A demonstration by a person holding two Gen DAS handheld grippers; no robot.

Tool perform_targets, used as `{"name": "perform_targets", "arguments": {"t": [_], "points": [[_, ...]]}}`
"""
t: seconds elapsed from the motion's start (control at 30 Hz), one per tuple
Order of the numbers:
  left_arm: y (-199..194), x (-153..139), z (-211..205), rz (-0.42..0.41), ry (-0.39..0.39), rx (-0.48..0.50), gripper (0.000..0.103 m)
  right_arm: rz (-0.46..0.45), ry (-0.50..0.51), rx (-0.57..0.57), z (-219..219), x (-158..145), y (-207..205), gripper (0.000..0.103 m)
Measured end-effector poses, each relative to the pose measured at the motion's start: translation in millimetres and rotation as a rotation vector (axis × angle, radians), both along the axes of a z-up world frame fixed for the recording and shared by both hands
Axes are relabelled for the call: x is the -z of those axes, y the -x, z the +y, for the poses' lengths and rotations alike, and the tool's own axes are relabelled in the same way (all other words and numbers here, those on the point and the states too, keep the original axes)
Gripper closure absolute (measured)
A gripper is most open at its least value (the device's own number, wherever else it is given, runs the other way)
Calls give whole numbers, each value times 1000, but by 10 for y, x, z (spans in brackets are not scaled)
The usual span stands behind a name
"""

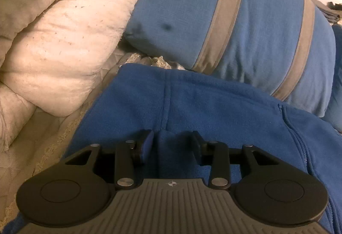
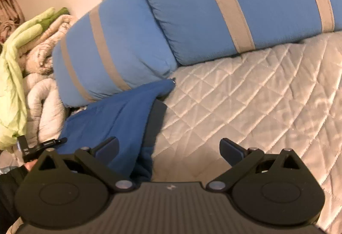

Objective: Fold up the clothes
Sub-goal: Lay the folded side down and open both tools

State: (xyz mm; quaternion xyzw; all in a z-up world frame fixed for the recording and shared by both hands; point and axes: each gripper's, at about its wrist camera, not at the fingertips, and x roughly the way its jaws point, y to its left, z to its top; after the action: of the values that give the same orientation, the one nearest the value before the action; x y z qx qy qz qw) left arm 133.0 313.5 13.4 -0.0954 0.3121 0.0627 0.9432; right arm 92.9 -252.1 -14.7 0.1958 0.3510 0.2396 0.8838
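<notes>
Blue fleece garment (image 1: 192,101) on a quilted bed (image 2: 245,95), both claws low over it.

In the left wrist view, a cream comforter (image 1: 59,41) bulges at 9 o'clock, a striped blue pillow (image 1: 245,20) sits at 1 o'clock, and the left claw (image 1: 172,144) at 6 o'clock stands partly open with a ridge of fleece between its pads (whether they pinch it I cannot tell). In the right wrist view, green bedding (image 2: 12,84) lies at 9 o'clock, the garment at centre, and the right claw (image 2: 168,152) gapes wide, holding nothing, its left pad over the fleece edge.
</notes>
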Motion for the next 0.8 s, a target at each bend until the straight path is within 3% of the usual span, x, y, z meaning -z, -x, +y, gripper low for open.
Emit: {"name": "perform_targets", "arguments": {"t": [0.07, 0.13, 0.2, 0.33, 0.57, 0.67, 0.8], "points": [[-45, -54, -83, 35, -48, 4, 58, -6, 26, 9, 14, 4, -3, 0], [-92, -157, -210, 68, -101, 20, 40, -23, 48, 17, 19, 1, 20, 0], [-108, -270, -326, 71, -114, 34, 30, -31, 53, 27, 1, 5, 32, 0], [-91, -551, -623, 16, -31, 62, 27, -26, 18, 66, -75, 23, 20, 0], [-169, -822, -1563, -26, -29, 238, 25, -7, 106, 116, -150, -18, 107, 0], [-192, -827, -1940, -37, 12, 272, 25, 13, 124, 142, -227, -65, 162, 0], [-192, -661, -2507, -27, 4, 325, 25, -3, 117, 165, -333, -71, 252, 0]]}}
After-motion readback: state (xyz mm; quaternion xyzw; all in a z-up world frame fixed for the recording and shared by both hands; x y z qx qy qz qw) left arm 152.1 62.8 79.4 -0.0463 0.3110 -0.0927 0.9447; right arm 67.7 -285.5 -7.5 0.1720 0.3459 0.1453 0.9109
